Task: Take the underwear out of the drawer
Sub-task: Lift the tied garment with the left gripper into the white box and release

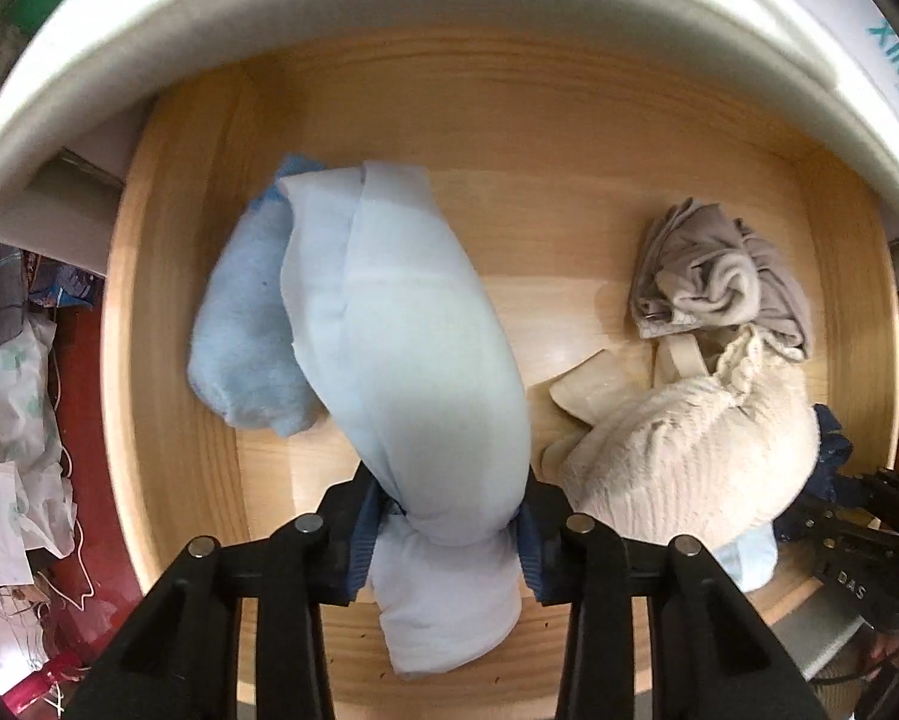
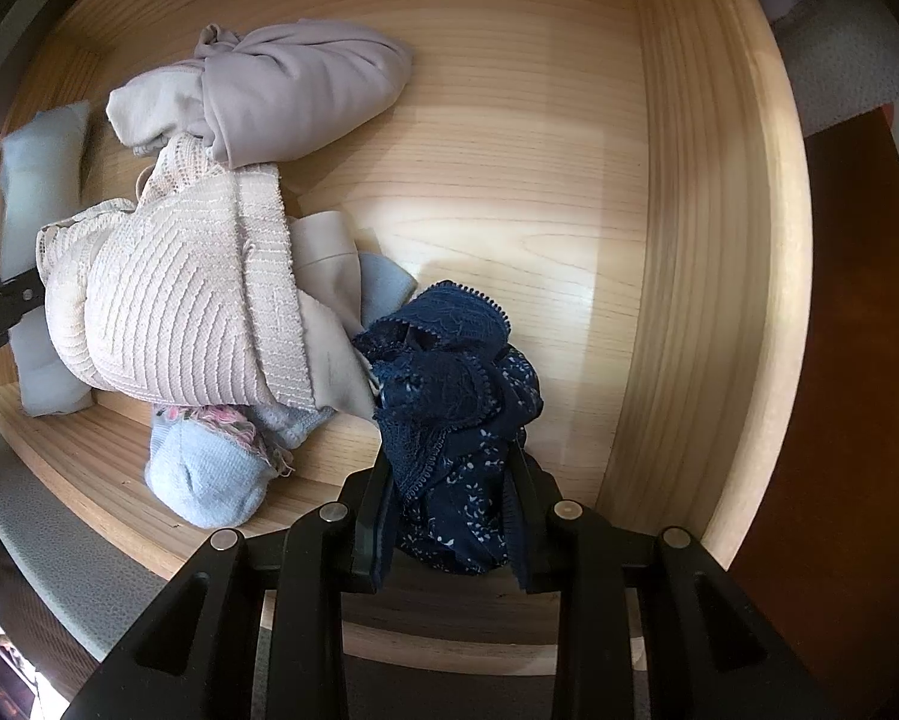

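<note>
An open wooden drawer (image 1: 167, 360) (image 2: 689, 240) holds several pieces of underwear. My left gripper (image 1: 449, 525) points down into it and is shut on a rolled pale blue garment (image 1: 413, 336), whose waist is pinched between the blue pads. A fluffy light blue piece (image 1: 245, 330) lies beside it on the left. My right gripper (image 2: 452, 516) is shut on a navy lace and floral piece (image 2: 449, 396) near the drawer's front right. A cream knitted bra (image 2: 179, 312) (image 1: 689, 438) and a grey bundle (image 2: 293, 90) (image 1: 713, 276) lie between the two grippers.
A white dresser top (image 1: 389, 18) overhangs the drawer's back. Crumpled bags and clutter (image 1: 11, 408) lie on the red floor at the left. A light blue sock with pink trim (image 2: 209, 468) rests at the drawer front. The other gripper's black frame (image 1: 857, 540) shows at the right.
</note>
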`<act>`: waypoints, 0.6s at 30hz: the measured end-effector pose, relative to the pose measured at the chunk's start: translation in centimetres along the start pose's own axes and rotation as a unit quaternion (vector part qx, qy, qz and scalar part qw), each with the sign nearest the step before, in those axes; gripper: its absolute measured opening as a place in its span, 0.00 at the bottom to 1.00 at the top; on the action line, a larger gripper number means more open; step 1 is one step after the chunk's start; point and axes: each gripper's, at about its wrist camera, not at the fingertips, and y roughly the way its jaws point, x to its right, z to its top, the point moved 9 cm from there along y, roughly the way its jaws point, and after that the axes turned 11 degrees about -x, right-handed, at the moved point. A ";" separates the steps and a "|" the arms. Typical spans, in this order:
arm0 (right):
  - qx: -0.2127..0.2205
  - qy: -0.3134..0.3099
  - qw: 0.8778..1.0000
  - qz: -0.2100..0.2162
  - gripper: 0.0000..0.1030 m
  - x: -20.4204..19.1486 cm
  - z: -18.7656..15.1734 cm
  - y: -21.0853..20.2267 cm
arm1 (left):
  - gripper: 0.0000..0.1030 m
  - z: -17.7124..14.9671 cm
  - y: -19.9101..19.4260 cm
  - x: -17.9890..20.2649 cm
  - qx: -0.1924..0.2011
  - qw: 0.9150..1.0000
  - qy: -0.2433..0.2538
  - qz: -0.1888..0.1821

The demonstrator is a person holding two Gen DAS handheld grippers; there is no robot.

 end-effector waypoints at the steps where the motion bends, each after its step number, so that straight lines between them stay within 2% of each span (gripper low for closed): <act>1: 0.000 0.000 1.000 0.000 0.27 0.0 0.0 0.0 | 0.37 -0.1 -0.4 0.0 0.004 1.000 0.001 -0.001; 12: 0.001 0.000 1.000 0.000 0.27 0.0 0.1 -0.1 | 0.35 -1.3 -4.6 1.9 0.043 0.999 0.016 -0.026; 18: 0.001 0.000 1.000 0.000 0.27 0.0 0.1 -0.1 | 0.35 -2.6 -8.8 0.7 0.053 0.998 0.029 -0.035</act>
